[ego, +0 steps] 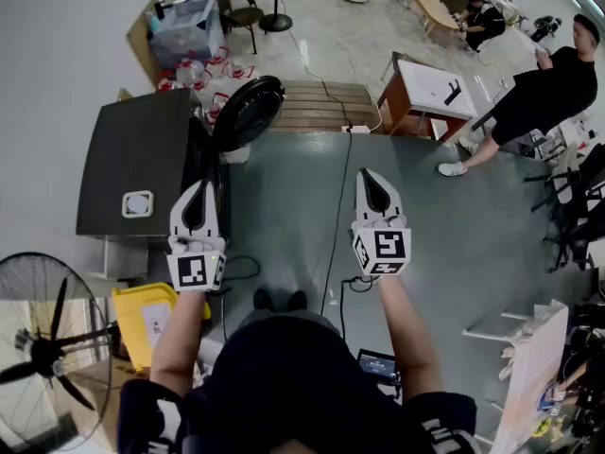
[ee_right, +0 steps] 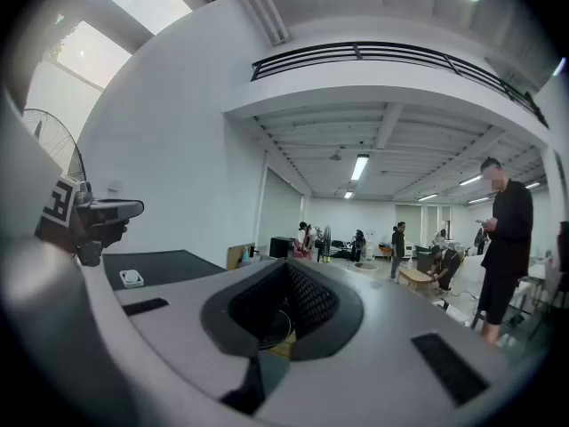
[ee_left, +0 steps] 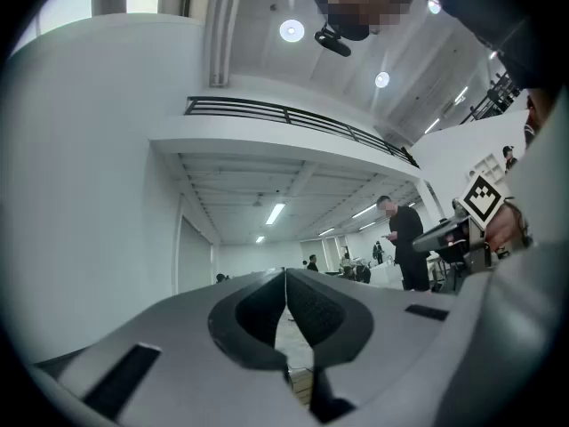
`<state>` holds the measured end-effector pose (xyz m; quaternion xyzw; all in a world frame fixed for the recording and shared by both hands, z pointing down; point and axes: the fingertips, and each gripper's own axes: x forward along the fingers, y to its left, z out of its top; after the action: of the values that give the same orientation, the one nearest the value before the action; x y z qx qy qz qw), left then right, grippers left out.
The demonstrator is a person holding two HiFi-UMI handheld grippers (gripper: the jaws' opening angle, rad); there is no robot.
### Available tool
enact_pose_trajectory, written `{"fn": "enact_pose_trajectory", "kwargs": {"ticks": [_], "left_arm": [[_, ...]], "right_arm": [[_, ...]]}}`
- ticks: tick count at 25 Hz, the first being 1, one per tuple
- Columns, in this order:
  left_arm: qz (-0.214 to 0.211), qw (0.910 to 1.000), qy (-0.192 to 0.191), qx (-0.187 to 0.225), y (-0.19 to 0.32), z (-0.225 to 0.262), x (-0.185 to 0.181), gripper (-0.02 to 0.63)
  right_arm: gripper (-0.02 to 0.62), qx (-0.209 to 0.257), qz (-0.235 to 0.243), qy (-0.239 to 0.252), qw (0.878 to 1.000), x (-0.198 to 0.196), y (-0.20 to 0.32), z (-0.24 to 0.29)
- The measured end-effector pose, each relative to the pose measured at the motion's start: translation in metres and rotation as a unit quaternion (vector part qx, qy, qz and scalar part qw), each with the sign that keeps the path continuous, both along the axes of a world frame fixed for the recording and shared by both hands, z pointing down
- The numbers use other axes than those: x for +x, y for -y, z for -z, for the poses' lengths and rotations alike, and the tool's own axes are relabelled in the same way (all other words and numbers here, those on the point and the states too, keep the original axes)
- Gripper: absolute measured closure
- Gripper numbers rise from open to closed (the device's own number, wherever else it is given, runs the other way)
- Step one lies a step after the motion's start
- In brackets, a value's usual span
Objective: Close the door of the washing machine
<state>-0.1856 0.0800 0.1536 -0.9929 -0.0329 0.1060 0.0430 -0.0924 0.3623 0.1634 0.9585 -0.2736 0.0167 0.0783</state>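
The washing machine is a dark grey box at the left of the head view, with a small white item on its top. Its round dark door stands swung open at the machine's far right corner. My left gripper is held beside the machine's right edge, short of the door, with its jaws together and nothing between them. My right gripper is over the grey floor to the right, well clear of the door, also shut and empty. The right gripper view shows the machine's top.
A fan and a yellow bin stand near my left side. Cables run along the floor between the grippers. Beyond the door lie a wooden pallet and a small table. A person stands at far right.
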Motion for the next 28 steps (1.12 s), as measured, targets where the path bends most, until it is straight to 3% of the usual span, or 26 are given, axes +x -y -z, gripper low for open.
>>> {"fn": "enact_pose_trajectory", "kwargs": {"ticks": [28], "left_arm": [[0.006, 0.9999, 0.010, 0.012, -0.004, -0.010, -0.002, 0.581]], "right_arm": [[0.575, 0.008, 0.025, 0.009, 1.000, 0.000, 0.000, -0.014]]}}
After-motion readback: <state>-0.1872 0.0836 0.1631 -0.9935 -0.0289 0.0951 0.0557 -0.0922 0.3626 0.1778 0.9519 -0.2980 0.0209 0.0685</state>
